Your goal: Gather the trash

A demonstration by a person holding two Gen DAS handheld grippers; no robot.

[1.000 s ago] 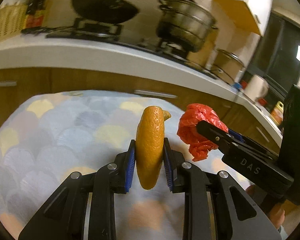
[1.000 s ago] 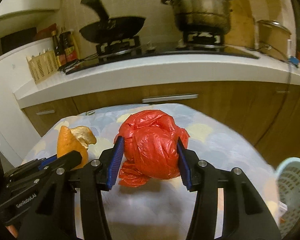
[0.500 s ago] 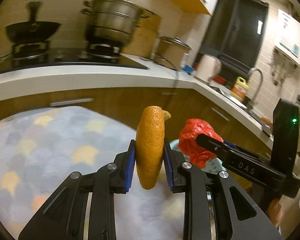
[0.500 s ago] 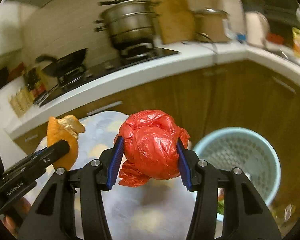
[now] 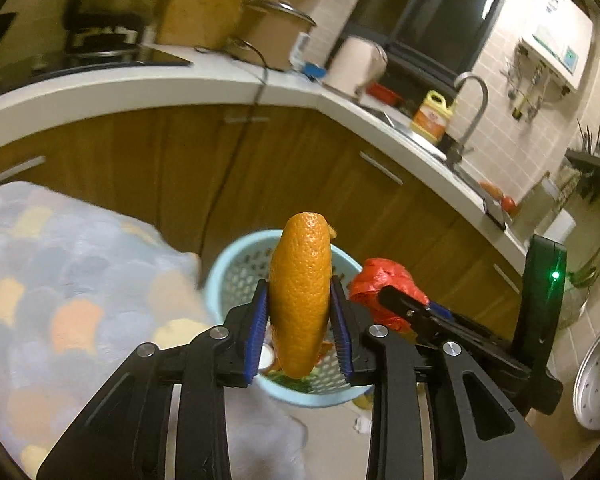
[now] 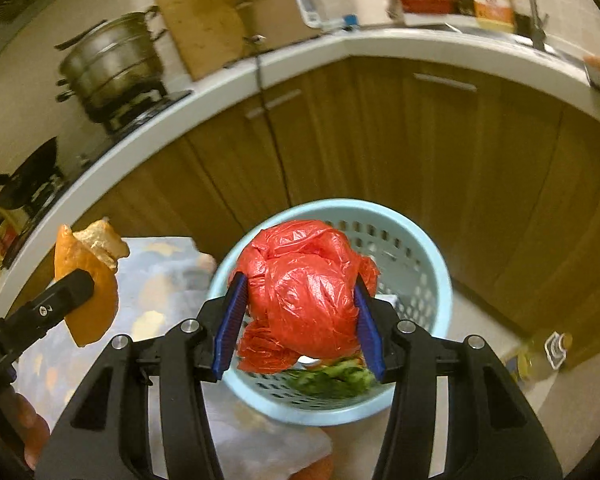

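From the left wrist, the left gripper [image 5: 300, 322] is squeezed shut on an orange peel [image 5: 300, 292], pinching it across its middle. The peel looks light, a bit stiff and bumpy, so I think it will not slip. The blue basket [image 5: 220, 280] sits just past the fingertips, lower down. The right gripper [image 5: 400, 304] is off to the right side.

From the right wrist, the right gripper [image 6: 298, 324] is closed around a red plastic bag [image 6: 304, 284], crumpled into a ball. It looks soft, light and squashy. The basket [image 6: 432, 264] is right behind and under it, with green scraps [image 6: 332, 378] inside.
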